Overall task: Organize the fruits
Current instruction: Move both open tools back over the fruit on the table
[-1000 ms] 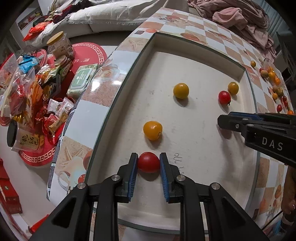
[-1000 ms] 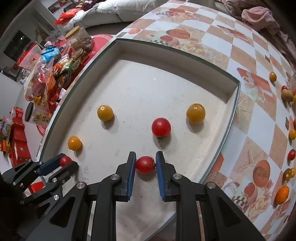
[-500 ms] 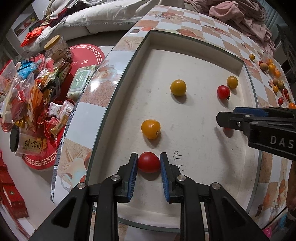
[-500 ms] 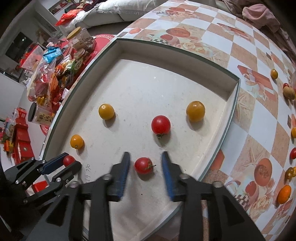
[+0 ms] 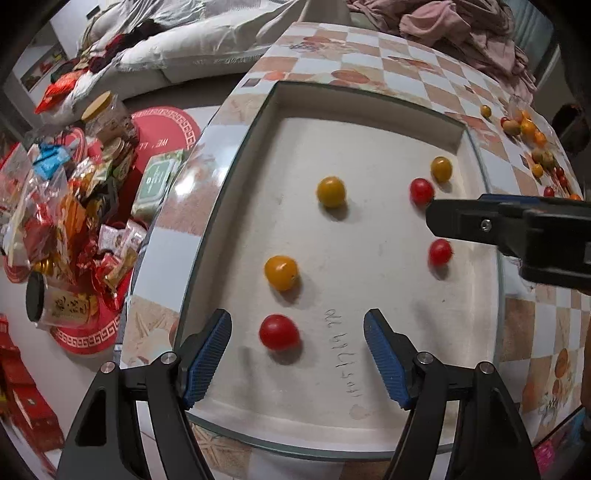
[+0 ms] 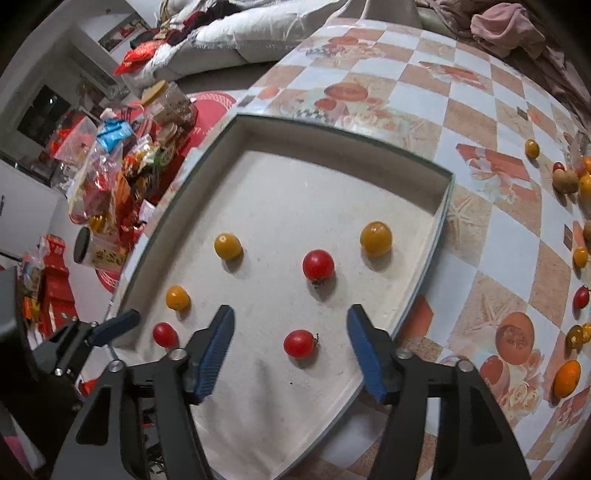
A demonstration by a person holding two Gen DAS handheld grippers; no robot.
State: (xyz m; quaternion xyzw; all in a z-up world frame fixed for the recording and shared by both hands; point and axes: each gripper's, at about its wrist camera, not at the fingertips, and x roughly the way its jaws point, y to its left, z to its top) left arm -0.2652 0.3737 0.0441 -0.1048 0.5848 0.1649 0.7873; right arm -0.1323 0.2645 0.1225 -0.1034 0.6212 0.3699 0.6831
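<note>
A white tray on the checked table holds several cherry tomatoes, red and yellow. My left gripper has its jaws opening; a red tomato lies on the tray floor between the blue pads, touching neither. My right gripper is also opening, with another red tomato resting free between its pads. In the left wrist view that tomato shows below the right gripper's finger. Yellow tomatoes and a third red one lie farther in.
More loose tomatoes lie scattered on the tablecloth right of the tray. Snack packets and jars crowd a red stand left of the table. Pink cloth is heaped at the table's far end.
Both grippers were shut on red tomatoes a second ago; both have let go and spread wide. The two tomatoes now rest on the tray floor. The right gripper has lifted slightly.
</note>
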